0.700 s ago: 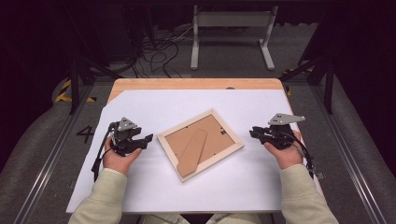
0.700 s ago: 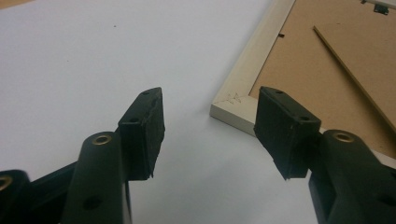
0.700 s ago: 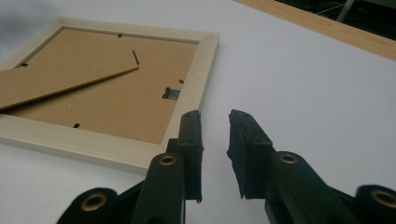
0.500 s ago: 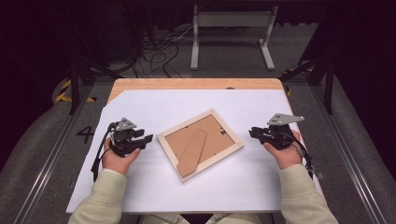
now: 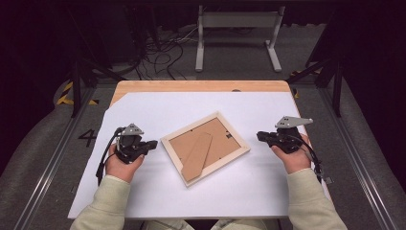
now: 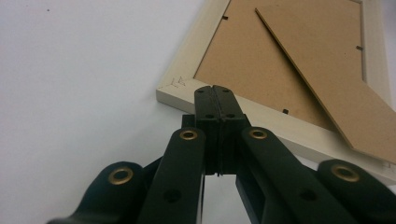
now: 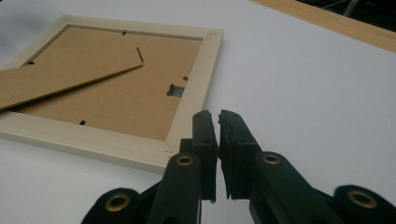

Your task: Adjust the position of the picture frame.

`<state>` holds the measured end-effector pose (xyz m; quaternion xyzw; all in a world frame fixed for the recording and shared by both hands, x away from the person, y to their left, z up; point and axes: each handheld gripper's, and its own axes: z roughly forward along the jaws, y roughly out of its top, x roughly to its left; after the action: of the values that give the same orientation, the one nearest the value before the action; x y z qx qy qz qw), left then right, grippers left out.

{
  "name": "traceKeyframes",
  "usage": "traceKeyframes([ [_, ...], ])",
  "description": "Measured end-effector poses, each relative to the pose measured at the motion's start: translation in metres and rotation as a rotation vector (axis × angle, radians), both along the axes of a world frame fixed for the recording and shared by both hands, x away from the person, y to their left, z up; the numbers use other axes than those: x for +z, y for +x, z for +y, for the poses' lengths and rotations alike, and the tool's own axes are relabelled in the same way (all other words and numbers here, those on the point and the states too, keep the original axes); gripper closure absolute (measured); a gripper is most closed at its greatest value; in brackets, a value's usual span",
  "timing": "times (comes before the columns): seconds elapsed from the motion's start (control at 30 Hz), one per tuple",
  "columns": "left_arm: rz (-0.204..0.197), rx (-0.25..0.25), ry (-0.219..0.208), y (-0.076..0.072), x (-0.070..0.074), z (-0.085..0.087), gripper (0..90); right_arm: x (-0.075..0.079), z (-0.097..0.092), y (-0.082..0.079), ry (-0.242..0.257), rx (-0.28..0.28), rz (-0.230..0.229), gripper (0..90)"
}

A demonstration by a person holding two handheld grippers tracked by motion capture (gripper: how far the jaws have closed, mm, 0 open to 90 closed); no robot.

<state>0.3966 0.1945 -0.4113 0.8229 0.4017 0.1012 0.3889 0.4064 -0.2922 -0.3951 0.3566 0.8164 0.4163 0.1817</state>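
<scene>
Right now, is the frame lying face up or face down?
Face down: the frame shows its brown backing board and fold-out stand upward.

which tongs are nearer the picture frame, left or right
Left. The left tongs sit just off the picture frame at its left corner, jaws shut. The right tongs lie off its right corner with a slightly wider strip of white sheet between.

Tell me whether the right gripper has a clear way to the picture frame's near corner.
Probably yes. The right gripper sits just beside the picture frame, jaws nearly shut and pointing at its corner, with bare white sheet between them. It would need to open first to grasp.
</scene>
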Motion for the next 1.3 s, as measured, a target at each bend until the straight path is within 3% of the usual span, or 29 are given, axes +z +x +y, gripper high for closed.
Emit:
traceKeyframes([
  [0.07, 0.024, -0.009, 0.009, 0.001, -0.001, 0.000, 89.9, 0.000, 0.000, 0.000, -0.002, 0.001, 0.001, 85.6],
  [0.13, 0.091, -0.019, 0.053, 0.004, -0.002, -0.003, 89.9, 0.000, 0.000, 0.001, -0.002, 0.001, 0.002, 85.7],
  [0.23, 0.104, -0.010, 0.087, 0.005, -0.001, -0.006, 89.9, 0.000, 0.000, 0.001, -0.001, 0.002, 0.006, 85.8],
  [0.3, 0.156, -0.022, 0.117, 0.006, -0.001, -0.010, 89.8, -0.002, 0.001, 0.002, -0.007, 0.003, 0.017, 85.8],
  [0.43, 0.214, -0.039, 0.154, 0.008, -0.005, -0.013, 89.9, -0.002, 0.001, 0.002, -0.010, 0.006, 0.020, 85.8],
  [0.8, 0.333, -0.119, 0.237, 0.013, -0.020, -0.028, 89.8, -0.002, 0.002, 0.000, -0.016, 0.011, 0.022, 85.7],
  [0.93, 0.337, -0.126, 0.242, 0.015, -0.022, -0.035, 89.8, -0.003, 0.002, -0.001, -0.019, 0.008, 0.024, 85.6],
  [1.3, 0.292, -0.137, 0.244, 0.023, -0.025, -0.046, 89.4, -0.005, -0.001, -0.007, -0.026, 0.000, 0.027, 85.5],
])
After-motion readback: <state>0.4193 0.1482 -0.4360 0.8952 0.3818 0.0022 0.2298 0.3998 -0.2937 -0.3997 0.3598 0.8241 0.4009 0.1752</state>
